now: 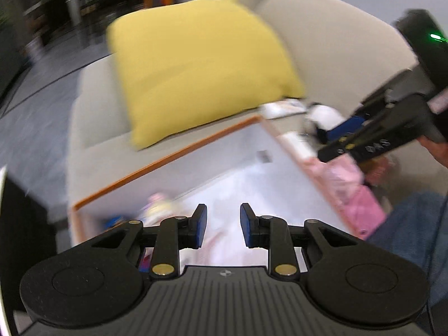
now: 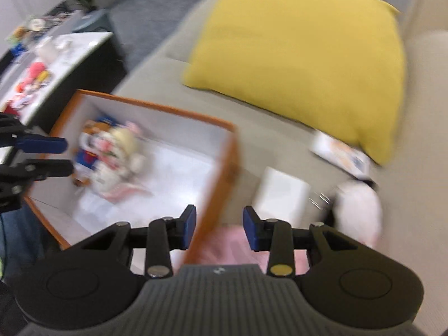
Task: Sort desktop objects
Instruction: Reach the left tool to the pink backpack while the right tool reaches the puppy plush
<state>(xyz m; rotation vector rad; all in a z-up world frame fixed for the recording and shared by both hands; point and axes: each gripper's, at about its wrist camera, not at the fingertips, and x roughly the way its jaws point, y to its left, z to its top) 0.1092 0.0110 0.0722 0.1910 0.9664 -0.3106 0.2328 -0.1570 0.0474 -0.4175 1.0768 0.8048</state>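
Note:
An orange-rimmed storage box point(image 2: 224, 128) with a white inside sits on a beige sofa. A pile of small toys point(image 2: 112, 156) lies in its far left corner. My right gripper point(image 2: 219, 228) is open and empty, hovering over the box's right wall point(image 2: 215, 193). My left gripper point(image 1: 223, 224) is open and empty above the box floor point(image 1: 246, 184); it also shows in the right wrist view point(image 2: 56, 155). Both views are blurred. Beside the box lie a white box point(image 2: 280, 193), a white plush toy point(image 2: 361, 210), a pink cloth point(image 2: 232, 246) and a printed card point(image 2: 341, 154).
A large yellow cushion point(image 2: 302, 56) leans on the sofa back point(image 1: 330, 42) behind the box. A low white table point(image 2: 56, 61) with several toys stands at the far left. The person's jeans-clad leg point(image 1: 406, 224) is at the right of the left wrist view.

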